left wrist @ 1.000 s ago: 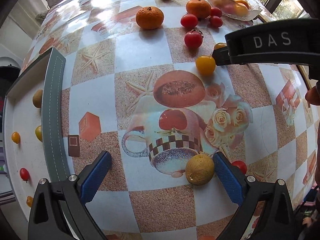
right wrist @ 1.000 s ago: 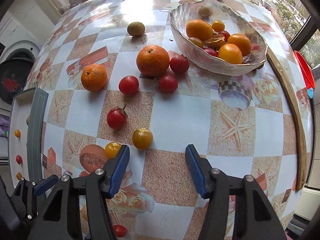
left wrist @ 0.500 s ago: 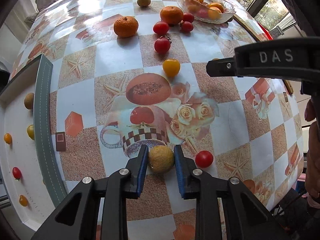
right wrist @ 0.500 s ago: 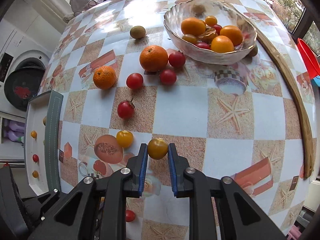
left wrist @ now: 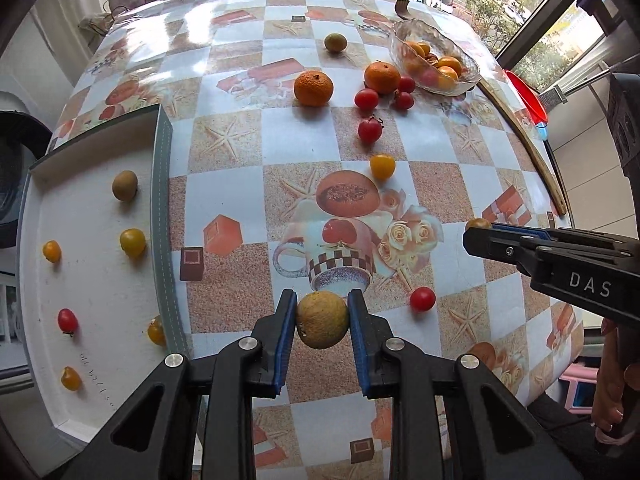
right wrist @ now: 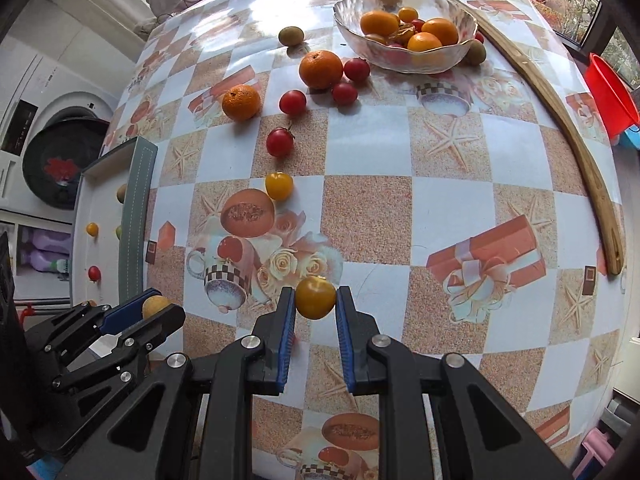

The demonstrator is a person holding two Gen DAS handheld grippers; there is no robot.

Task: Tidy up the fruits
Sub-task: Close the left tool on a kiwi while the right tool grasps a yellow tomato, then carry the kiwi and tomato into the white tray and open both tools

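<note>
My left gripper point(left wrist: 322, 320) is shut on a round tan-yellow fruit point(left wrist: 322, 319) and holds it above the table's near edge. It also shows in the right wrist view point(right wrist: 154, 308) at the lower left. My right gripper point(right wrist: 315, 300) is shut on a yellow cherry tomato point(right wrist: 315, 297), lifted above the tablecloth. It shows side-on in the left wrist view point(left wrist: 480, 226). A white tray point(left wrist: 92, 272) at the left holds several small fruits. A glass bowl point(right wrist: 440, 62) at the far right holds oranges and tomatoes.
Loose on the table are two oranges point(left wrist: 313, 88) point(left wrist: 382, 77), several red tomatoes point(left wrist: 370, 130), a yellow tomato point(left wrist: 382, 166), a green-brown fruit point(left wrist: 335, 43) and a red tomato point(left wrist: 422, 299) near my left gripper. A curved wooden strip point(right wrist: 576, 148) lies along the right edge.
Both grippers went from open to shut, each on its fruit. Both have since pulled back and lifted, carrying the fruits up off the table.
</note>
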